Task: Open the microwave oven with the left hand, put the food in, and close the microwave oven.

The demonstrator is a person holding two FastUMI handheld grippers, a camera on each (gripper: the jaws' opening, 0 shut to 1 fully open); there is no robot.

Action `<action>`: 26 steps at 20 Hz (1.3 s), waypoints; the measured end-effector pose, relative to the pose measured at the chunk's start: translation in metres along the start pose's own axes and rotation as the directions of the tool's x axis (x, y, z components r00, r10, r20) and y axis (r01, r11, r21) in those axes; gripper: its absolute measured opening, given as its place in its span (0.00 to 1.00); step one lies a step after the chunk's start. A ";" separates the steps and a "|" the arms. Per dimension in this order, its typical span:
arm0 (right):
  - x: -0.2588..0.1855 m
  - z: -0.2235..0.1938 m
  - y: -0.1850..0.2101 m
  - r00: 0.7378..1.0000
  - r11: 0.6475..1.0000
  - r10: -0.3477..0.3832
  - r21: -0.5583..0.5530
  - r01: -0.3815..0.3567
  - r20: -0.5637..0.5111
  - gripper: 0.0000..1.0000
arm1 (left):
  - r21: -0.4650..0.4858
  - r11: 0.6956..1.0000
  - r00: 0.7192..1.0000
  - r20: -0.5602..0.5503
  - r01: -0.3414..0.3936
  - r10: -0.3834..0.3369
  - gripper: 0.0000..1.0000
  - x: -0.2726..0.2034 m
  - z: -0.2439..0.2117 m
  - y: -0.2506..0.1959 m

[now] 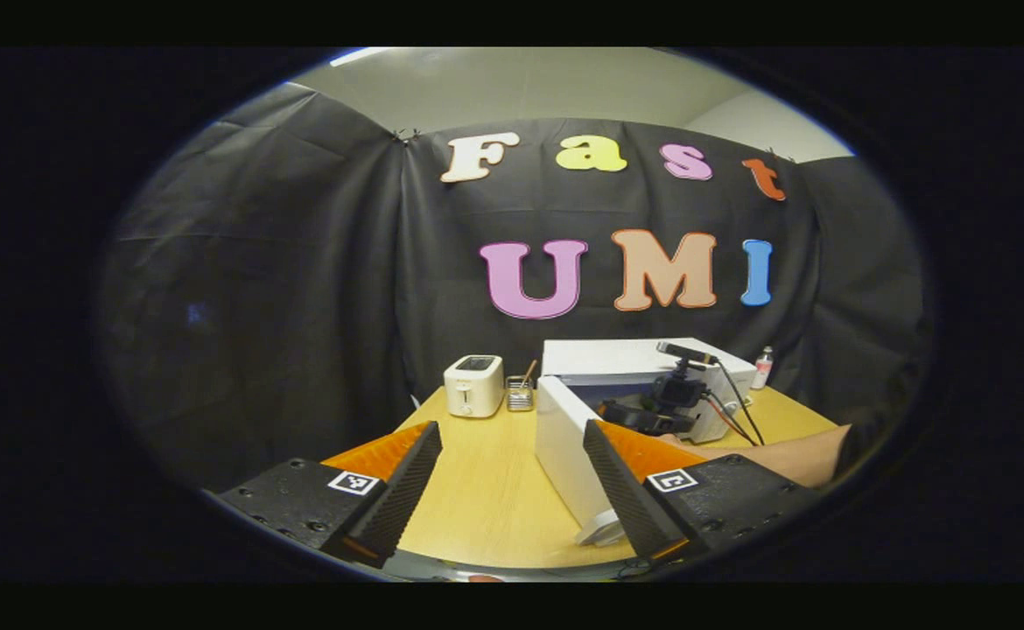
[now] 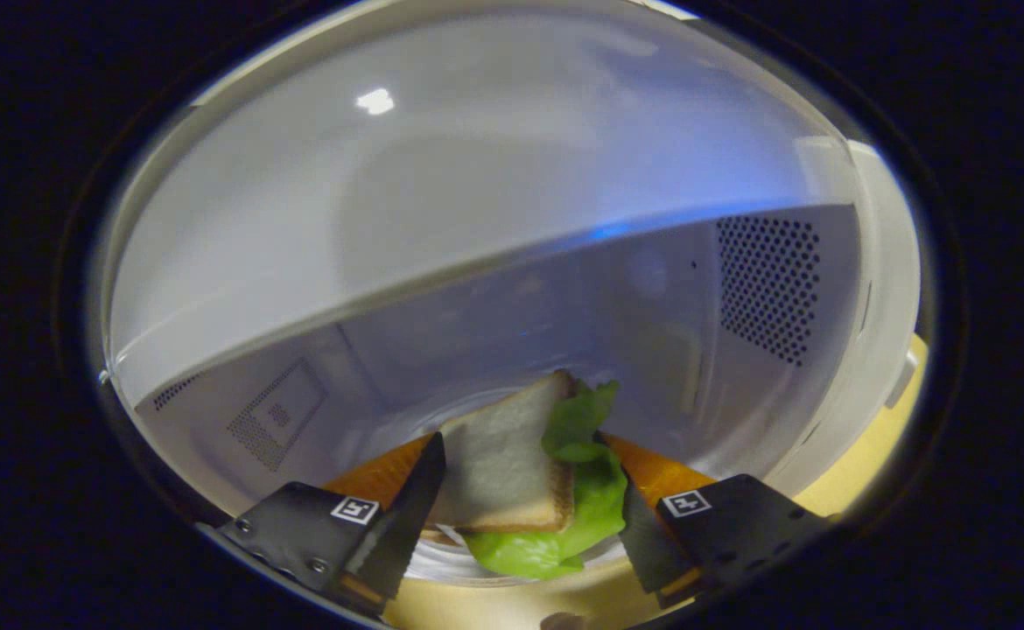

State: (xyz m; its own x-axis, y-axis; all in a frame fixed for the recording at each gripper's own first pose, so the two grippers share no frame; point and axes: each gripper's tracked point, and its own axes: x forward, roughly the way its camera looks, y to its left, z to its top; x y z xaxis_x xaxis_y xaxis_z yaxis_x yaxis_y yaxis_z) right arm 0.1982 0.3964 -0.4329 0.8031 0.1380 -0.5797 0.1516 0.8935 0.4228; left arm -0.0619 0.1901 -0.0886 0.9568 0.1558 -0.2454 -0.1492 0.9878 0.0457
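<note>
Sandwich [image 2: 512, 472], bread over lettuce, sits between the fingers of the right gripper [image 2: 525, 490] in the right gripper view, inside the microwave oven [image 2: 564, 289] and low over its glass turntable [image 2: 442, 411]; whether both fingers press on it or have just let go cannot be told, though the gap is narrow and the lettuce touches the finger at 3 o'clock. By judgement the food is light, soft and loose-layered: it would crush under a hard squeeze and shed its leaf if tilted, so the flat bread sides are the place to hold it. Beyond it, the cavity walls rise close at 9 and 3 o'clock, with vent holes toward 2 o'clock, and the ceiling slants across the upper view; room for drawing back lies straight rearward through the opening. In the left gripper view, the left gripper [image 1: 512, 477] has its fingers spread wide and holds nothing above the worktop [image 1: 486, 490]. The open door [image 1: 569, 464] stands on edge just past the finger at 4 o'clock, its free edge nearest. Farther off, at 11 o'clock, stand a toaster [image 1: 473, 385] and a small holder [image 1: 520, 395].
</note>
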 end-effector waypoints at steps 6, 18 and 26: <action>-0.025 0.028 0.003 0.989 0.994 0.106 -0.010 -0.106 0.099 0.92 | -0.016 1.000 1.000 -0.016 0.001 -0.001 0.96 -0.011 -0.009 -0.002; -0.102 0.031 -0.025 0.971 0.960 0.221 -0.193 -0.201 0.088 0.92 | 0.006 1.000 1.000 -0.003 0.006 -0.006 0.96 -0.017 -0.027 -0.003; -0.204 0.112 -0.031 0.906 0.902 0.387 -0.275 -0.333 0.171 0.92 | 0.063 0.996 0.997 0.030 0.070 -0.071 0.96 -0.012 -0.038 -0.015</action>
State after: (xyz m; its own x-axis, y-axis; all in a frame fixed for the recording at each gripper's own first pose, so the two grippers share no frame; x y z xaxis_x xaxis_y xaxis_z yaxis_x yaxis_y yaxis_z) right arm 0.0941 0.2926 -0.2492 0.8847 0.3980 -0.2427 -0.2897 0.8773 0.3826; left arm -0.0807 0.1738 -0.1232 0.9721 0.0846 -0.2190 -0.0664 0.9938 0.0890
